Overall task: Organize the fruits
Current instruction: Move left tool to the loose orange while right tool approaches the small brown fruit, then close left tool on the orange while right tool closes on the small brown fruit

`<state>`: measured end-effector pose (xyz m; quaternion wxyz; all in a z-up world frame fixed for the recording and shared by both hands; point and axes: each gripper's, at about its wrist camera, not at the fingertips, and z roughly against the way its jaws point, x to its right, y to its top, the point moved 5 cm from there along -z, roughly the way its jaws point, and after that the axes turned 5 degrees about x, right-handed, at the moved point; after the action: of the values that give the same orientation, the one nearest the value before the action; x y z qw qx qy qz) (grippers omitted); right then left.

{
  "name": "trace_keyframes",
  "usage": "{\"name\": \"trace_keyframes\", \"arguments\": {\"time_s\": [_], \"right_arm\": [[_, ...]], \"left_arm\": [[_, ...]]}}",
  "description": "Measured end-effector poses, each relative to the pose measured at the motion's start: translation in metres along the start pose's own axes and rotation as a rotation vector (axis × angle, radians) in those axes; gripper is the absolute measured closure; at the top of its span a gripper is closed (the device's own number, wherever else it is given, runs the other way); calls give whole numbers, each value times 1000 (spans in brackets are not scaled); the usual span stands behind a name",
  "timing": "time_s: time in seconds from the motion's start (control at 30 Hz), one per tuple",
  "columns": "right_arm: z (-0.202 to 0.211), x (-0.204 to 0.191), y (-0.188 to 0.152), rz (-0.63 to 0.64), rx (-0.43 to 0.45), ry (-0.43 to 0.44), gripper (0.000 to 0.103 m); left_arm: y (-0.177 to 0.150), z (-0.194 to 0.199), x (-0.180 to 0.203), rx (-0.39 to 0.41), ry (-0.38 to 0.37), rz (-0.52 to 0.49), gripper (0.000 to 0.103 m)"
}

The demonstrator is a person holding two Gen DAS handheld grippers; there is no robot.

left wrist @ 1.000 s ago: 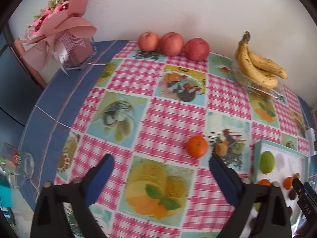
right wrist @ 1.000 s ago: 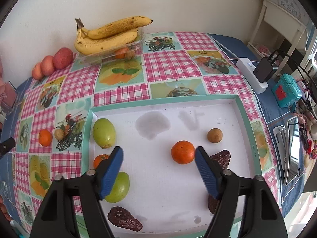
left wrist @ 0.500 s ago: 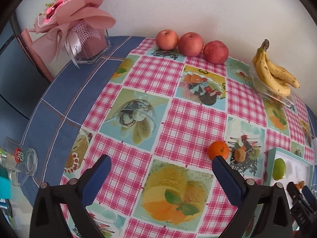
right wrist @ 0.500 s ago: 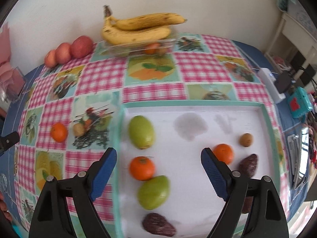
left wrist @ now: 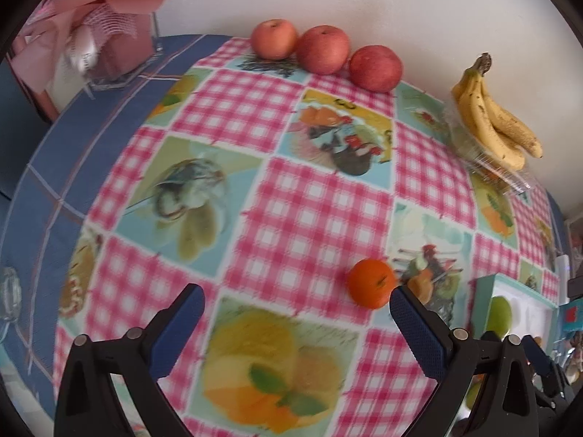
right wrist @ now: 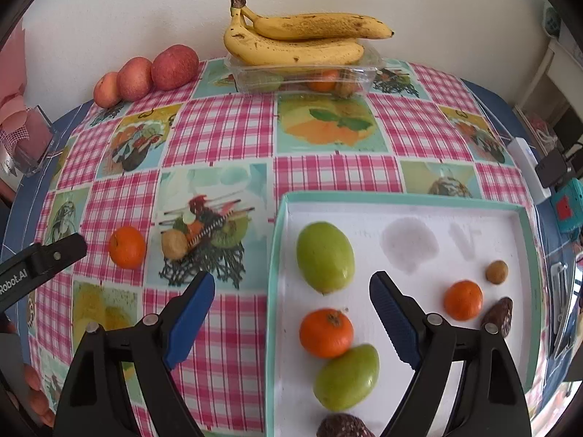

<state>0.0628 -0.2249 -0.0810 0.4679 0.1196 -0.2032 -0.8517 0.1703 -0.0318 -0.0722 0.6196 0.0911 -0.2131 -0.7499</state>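
Fruit lies scattered across a worktop (right wrist: 226, 134) dressed in a pink-checked cloth with fruit prints. The left hand-held gripper (left wrist: 295, 309) hangs over the cloth with its blue-padded jaws spread wide and nothing between them; a loose tangerine (left wrist: 371, 283) sits on the cloth just beside its right-hand pad. In the right wrist view that same tangerine (right wrist: 127, 247) lies near a small brown fruit (right wrist: 174, 244) on a printed square, both outside the tray. The right hand-held gripper (right wrist: 291, 306) is likewise wide open and empty, straddling the left rim of a white tray (right wrist: 404, 198) edged in teal. Inside the tray rest two green fruits (right wrist: 325, 256), one near the far left corner and one nearer the camera, with an orange tangerine (right wrist: 326, 333) touching the nearer one. A second tangerine (right wrist: 463, 299), a small brown round fruit (right wrist: 496, 272) and dark wrinkled dates (right wrist: 498, 316) lie toward the tray's right side. Against the wall stand three red apples (right wrist: 145, 73) in a row and a bunch of bananas (right wrist: 302, 42) on top of a clear plastic box (right wrist: 368, 69).
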Motion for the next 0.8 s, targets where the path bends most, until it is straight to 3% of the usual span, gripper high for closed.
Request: {"name": "trace_keyframes", "arguments": {"time_s": [0.23, 0.3, 0.43, 0.7, 0.8], "right_arm": [[-12, 9, 11, -3, 6, -35, 16], [-13, 14, 14, -13, 9, -43, 16], [-15, 18, 16, -26, 11, -45, 16], [-14, 16, 15, -21, 12, -41, 16], [-14, 15, 15, -14, 10, -46, 16]], "left_arm": [[7, -20, 17, -9, -54, -10, 4], [6, -25, 21, -22, -70, -10, 14], [3, -36, 28, -50, -110, 3, 20], [-5, -41, 42, -86, -176, -5, 56], [-6, -40, 44, -84, -171, -14, 62]]}}
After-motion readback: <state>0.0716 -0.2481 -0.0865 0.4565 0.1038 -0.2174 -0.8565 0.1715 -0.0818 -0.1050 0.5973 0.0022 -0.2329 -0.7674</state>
